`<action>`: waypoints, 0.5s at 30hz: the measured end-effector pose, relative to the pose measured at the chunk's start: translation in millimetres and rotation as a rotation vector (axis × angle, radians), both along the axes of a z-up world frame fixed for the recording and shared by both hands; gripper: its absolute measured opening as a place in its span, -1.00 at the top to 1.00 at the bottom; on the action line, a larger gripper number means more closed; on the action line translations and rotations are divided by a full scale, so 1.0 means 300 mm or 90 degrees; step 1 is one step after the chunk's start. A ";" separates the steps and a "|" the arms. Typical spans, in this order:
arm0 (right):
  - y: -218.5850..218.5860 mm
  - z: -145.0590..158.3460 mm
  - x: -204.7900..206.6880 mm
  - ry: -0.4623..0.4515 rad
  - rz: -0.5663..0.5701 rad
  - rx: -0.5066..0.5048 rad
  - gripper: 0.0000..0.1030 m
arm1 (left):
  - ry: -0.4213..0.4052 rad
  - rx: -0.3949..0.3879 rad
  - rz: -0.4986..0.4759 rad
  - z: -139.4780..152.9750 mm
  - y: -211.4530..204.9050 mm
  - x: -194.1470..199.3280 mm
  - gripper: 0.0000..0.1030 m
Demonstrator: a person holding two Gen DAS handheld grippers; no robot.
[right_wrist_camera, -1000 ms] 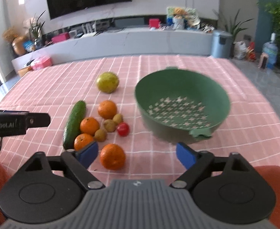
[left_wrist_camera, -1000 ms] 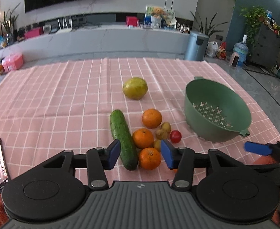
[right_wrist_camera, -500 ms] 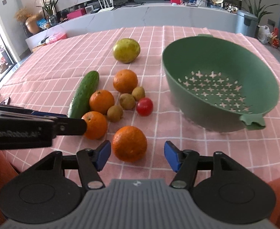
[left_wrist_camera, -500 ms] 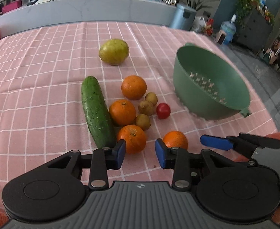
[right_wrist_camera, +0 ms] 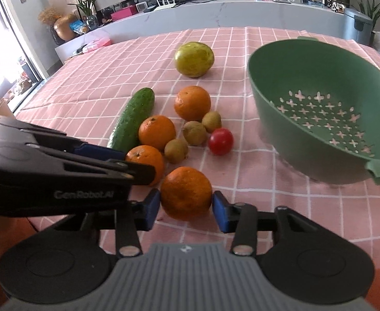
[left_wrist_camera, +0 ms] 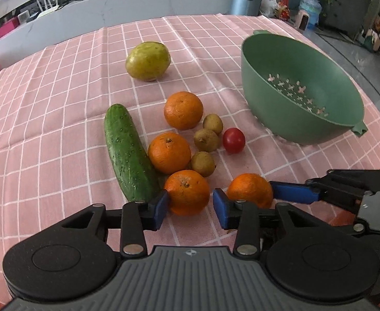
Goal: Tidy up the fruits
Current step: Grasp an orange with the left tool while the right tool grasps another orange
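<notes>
The left gripper (left_wrist_camera: 190, 207) straddled the near-left round orange (left_wrist_camera: 187, 192), its blue pads beside the fruit, though whether they truly gripped it could not be told. The right gripper (right_wrist_camera: 186, 206) was closed on the near-right round orange (right_wrist_camera: 186, 192), both pads touching its sides. Both oranges sat on the pink checked tablecloth (left_wrist_camera: 47, 140), with the empty green perforated plastic colander (right_wrist_camera: 319, 108) at the far right.
</notes>
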State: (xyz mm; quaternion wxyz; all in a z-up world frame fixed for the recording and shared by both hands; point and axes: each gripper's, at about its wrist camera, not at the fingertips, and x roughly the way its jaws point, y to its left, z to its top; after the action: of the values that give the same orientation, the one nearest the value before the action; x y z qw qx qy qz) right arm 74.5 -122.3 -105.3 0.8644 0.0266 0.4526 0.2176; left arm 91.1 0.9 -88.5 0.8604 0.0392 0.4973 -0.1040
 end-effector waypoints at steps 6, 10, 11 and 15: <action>-0.049 0.018 -0.023 -0.007 -0.059 -0.039 0.22 | -0.002 0.024 -0.016 -0.002 -0.025 0.012 -0.07; -0.055 0.011 -0.017 -0.001 -0.062 -0.035 0.22 | -0.015 0.057 -0.034 -0.011 -0.046 0.019 -0.08; -0.055 0.011 -0.017 -0.002 -0.061 -0.035 0.22 | -0.018 0.062 -0.035 -0.014 -0.047 0.021 -0.08; -0.060 0.005 -0.019 -0.004 -0.064 -0.028 0.22 | -0.026 0.091 -0.046 -0.024 -0.052 0.021 0.09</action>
State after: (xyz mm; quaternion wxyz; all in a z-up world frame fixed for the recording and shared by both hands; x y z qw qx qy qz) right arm 68.8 -140.3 -103.8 0.8759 0.0294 0.4527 0.1640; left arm 97.4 -14.9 -95.6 0.8611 0.1206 0.4841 -0.0981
